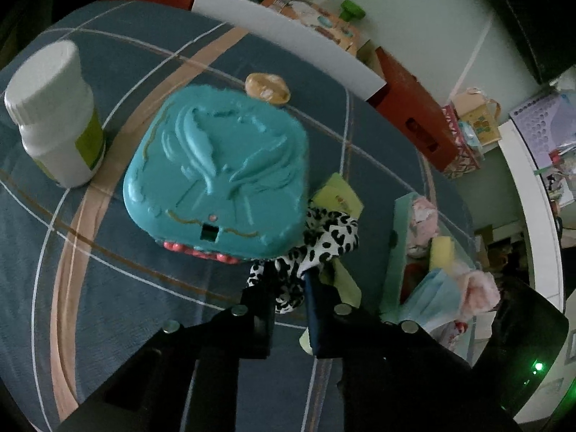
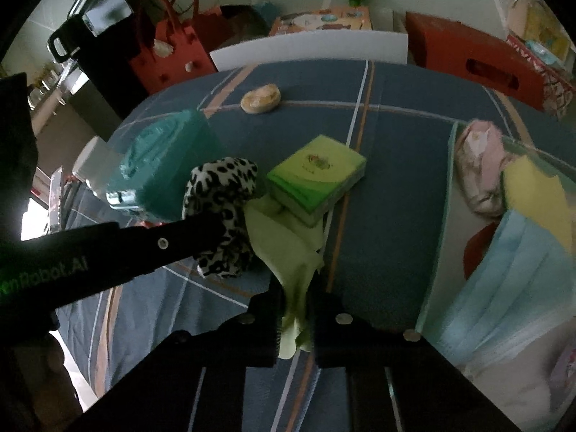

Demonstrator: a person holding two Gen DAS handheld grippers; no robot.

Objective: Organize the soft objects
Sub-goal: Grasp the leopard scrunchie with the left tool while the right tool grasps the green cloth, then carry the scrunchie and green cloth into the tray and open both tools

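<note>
Left gripper [image 1: 288, 284]: jaws pinch the spotted cloth [image 1: 316, 237] beside the teal case [image 1: 216, 165]. Right gripper [image 2: 293, 309]: jaws pinch the green cloth [image 2: 284, 248] near the green box [image 2: 316, 176].

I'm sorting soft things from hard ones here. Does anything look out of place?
Yes: the light green cloth has one end tucked under the green box, while the right gripper is shut on the other end.
</note>
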